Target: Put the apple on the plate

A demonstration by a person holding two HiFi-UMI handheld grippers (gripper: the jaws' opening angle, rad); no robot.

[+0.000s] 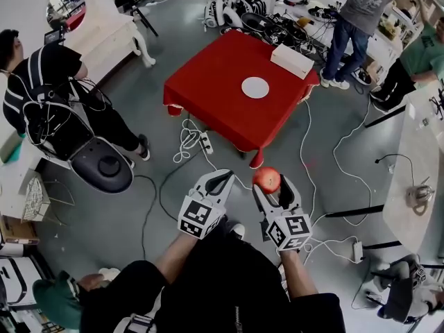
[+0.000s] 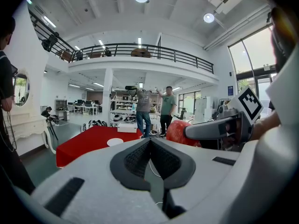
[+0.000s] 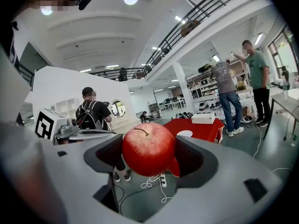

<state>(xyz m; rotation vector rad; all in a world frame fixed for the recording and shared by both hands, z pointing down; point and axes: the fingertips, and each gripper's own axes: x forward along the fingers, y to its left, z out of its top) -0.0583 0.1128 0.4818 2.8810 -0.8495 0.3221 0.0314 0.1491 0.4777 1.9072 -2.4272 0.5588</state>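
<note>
My right gripper (image 1: pixel 269 180) is shut on a red apple (image 1: pixel 267 180), held in the air above the grey floor, short of the table. In the right gripper view the apple (image 3: pixel 148 148) sits stem up, squeezed between the dark pads (image 3: pixel 108 154). A white plate (image 1: pixel 255 87) lies near the middle of the red-clothed table (image 1: pixel 215 82), and is also seen far ahead as the plate (image 3: pixel 185 134) and the plate (image 2: pixel 115 142). My left gripper (image 1: pixel 219 180) hovers beside the right one, shut on nothing; its jaws (image 2: pixel 150 146) meet.
A white box (image 1: pixel 291 60) lies on the table's far right side. Cables and a power strip (image 1: pixel 206 143) trail over the floor before the table. A person with a backpack (image 1: pixel 48 96) and a black stool (image 1: pixel 104 165) are at left. Two people (image 1: pixel 354 19) stand beyond the table.
</note>
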